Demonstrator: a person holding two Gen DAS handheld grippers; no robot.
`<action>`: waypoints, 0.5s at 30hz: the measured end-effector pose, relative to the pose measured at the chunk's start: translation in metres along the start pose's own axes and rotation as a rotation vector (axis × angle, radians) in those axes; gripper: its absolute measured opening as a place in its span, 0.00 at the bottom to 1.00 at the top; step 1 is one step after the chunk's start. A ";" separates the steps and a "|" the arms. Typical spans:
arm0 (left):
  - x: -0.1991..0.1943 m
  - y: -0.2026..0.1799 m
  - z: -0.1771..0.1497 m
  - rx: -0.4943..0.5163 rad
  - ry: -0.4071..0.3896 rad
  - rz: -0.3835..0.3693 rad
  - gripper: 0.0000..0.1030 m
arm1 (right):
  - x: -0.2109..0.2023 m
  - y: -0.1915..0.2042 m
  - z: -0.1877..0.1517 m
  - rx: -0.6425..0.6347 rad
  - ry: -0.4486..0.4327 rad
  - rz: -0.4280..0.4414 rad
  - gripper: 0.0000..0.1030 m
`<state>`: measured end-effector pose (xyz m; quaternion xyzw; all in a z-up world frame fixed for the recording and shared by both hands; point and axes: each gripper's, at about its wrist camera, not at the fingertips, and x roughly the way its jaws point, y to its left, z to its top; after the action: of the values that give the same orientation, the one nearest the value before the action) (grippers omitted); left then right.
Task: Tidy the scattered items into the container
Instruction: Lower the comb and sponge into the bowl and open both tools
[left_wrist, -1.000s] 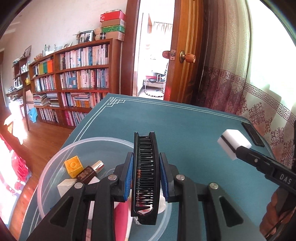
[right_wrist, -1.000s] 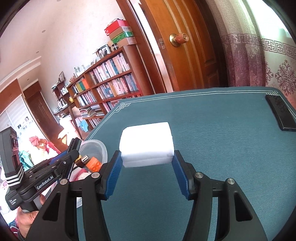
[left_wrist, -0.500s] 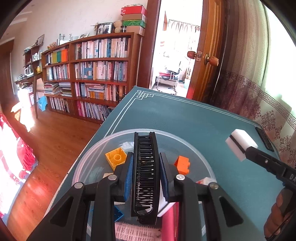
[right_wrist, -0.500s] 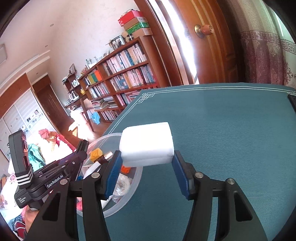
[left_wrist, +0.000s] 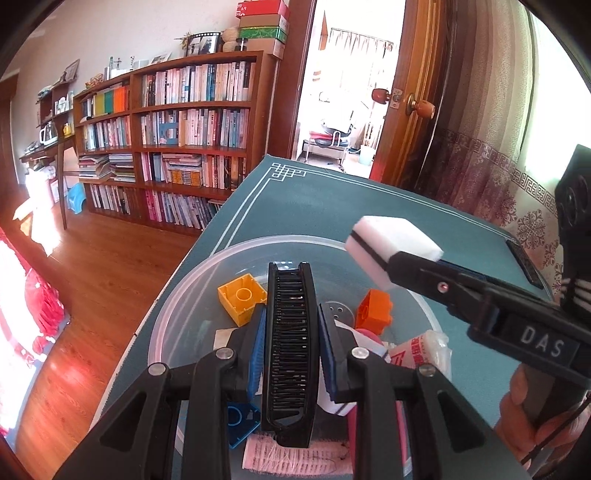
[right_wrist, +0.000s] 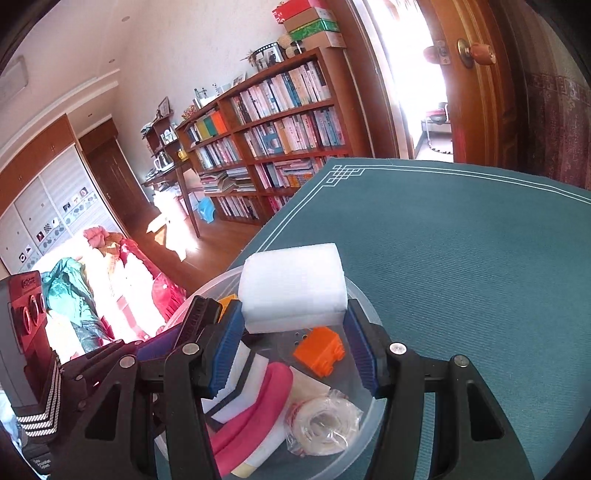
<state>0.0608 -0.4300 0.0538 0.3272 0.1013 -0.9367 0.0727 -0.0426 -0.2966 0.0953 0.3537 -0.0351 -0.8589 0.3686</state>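
My left gripper (left_wrist: 290, 354) is shut on a black comb (left_wrist: 290, 332), held above the clear plastic bowl (left_wrist: 184, 295). My right gripper (right_wrist: 291, 328) is shut on a white sponge with a black stripe (right_wrist: 293, 284), and that sponge (left_wrist: 391, 243) hangs over the bowl's far right rim in the left wrist view. Inside the bowl (right_wrist: 365, 299) lie a yellow brick (left_wrist: 242, 297), an orange brick (right_wrist: 319, 352), a pink item (right_wrist: 255, 417), a bagged roll of tape (right_wrist: 325, 424) and a blue piece (left_wrist: 240, 417).
The bowl stands near the left edge of a teal tablecloth (right_wrist: 461, 258). A dark phone (left_wrist: 524, 262) lies at the table's far right. Beyond are a bookshelf (left_wrist: 177, 122), a wooden door (left_wrist: 417, 103), a patterned curtain (left_wrist: 491, 173) and a wooden floor (left_wrist: 92, 277).
Both grippers have moved over the bowl: the comb now sits above its middle, and the sponge has come from the right side to above the bowl's rim.
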 end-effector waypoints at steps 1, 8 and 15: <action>0.000 0.001 -0.001 0.000 0.003 0.000 0.29 | 0.005 0.001 0.002 -0.003 0.009 0.002 0.57; -0.001 0.017 0.000 -0.029 0.004 0.014 0.29 | 0.022 0.007 0.005 -0.024 0.043 0.017 0.67; 0.000 0.021 -0.001 -0.045 0.011 0.001 0.35 | 0.015 -0.003 0.002 0.029 0.032 0.029 0.70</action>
<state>0.0652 -0.4503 0.0502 0.3307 0.1225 -0.9324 0.0798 -0.0531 -0.3044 0.0876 0.3720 -0.0468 -0.8472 0.3764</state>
